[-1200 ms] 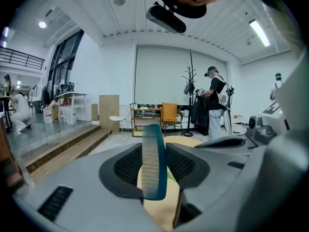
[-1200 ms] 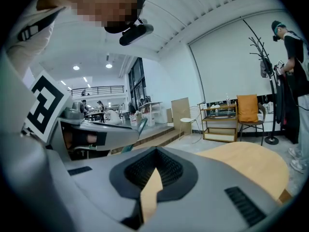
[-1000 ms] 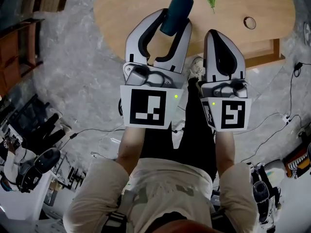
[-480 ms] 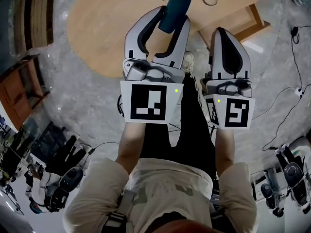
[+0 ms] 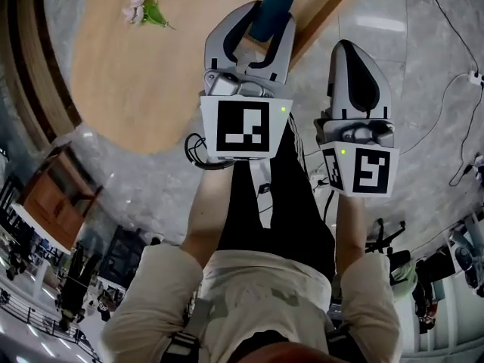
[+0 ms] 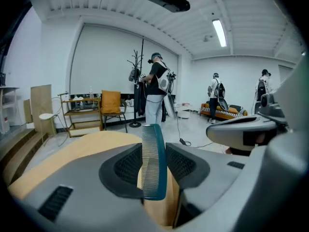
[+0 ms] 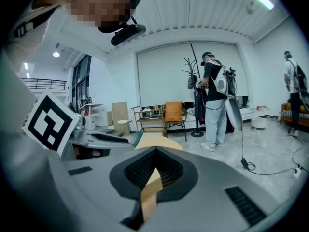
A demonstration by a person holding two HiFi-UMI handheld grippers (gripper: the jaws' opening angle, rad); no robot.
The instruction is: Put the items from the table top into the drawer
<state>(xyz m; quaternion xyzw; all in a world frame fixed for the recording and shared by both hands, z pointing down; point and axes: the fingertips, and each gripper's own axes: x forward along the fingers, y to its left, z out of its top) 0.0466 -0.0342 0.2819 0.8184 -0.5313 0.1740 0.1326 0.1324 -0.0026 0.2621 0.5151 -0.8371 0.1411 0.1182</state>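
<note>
Place: staged test studio/lab, not a lived-in home.
Shell: white walls, ribbed ceiling w/ strip light (image 6: 219, 32), grey marbled floor (image 5: 393, 59).
Props: wood table (image 5: 144, 74), orange chair (image 6: 111, 104), shelf rack (image 6: 79, 114), coat stand (image 6: 142, 76), sofa (image 6: 227, 113) far right.
Ppl: several persons (image 6: 155, 88) standing w/ backpack rigs.
Floor: loose cable (image 7: 246, 164).

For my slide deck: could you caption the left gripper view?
Left gripper jaws closed on an upright teal comb, wooden table beyond.

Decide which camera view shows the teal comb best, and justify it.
The left gripper view: the comb stands clamped in the left gripper, teeth plainly visible. The head view shows only a dark teal shape poking from that gripper. The right gripper view catches just a teal sliver.
</note>
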